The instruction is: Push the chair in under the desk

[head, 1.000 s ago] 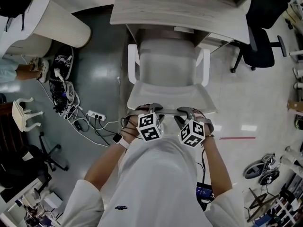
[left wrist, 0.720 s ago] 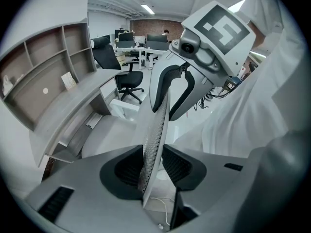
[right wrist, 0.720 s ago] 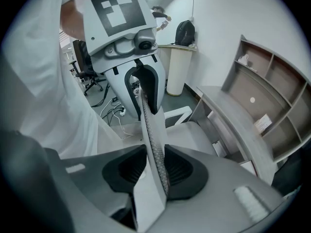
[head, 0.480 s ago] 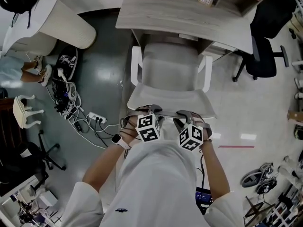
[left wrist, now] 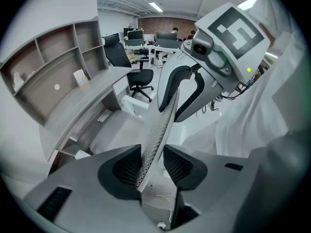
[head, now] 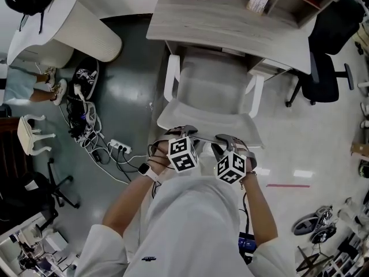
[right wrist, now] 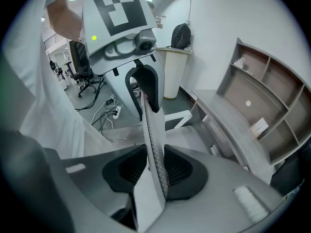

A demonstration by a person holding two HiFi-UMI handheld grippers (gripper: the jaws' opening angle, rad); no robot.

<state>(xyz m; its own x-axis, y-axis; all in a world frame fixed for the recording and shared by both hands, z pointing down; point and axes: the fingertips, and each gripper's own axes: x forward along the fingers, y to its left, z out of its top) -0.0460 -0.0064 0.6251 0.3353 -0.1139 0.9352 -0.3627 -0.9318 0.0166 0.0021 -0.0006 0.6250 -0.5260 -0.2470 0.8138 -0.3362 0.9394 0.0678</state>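
Note:
A white armchair (head: 210,91) faces the grey wooden desk (head: 230,22), its seat front just under the desk's edge. Both grippers sit on the top edge of the chair's mesh backrest (head: 203,136). My left gripper (left wrist: 151,166) straddles the backrest (left wrist: 160,125); its jaws have just been opening. The mesh leans on one pad (left wrist: 127,169) and a gap shows at the other. My right gripper (right wrist: 155,171) is shut on the backrest (right wrist: 151,135), both pads against it. In the head view, the left gripper (head: 183,133) and right gripper (head: 222,138) are side by side.
A black office chair (head: 326,56) stands right of the desk. A white round table (head: 69,27) is at the far left, with a person's feet (head: 55,88) beside it. A power strip with tangled cables (head: 115,146) lies on the floor left of the chair. A small box (head: 258,3) sits on the desk shelf.
The chair has slid toward the desk, its seat front further under the desktop. Both grippers moved forward with the backrest.

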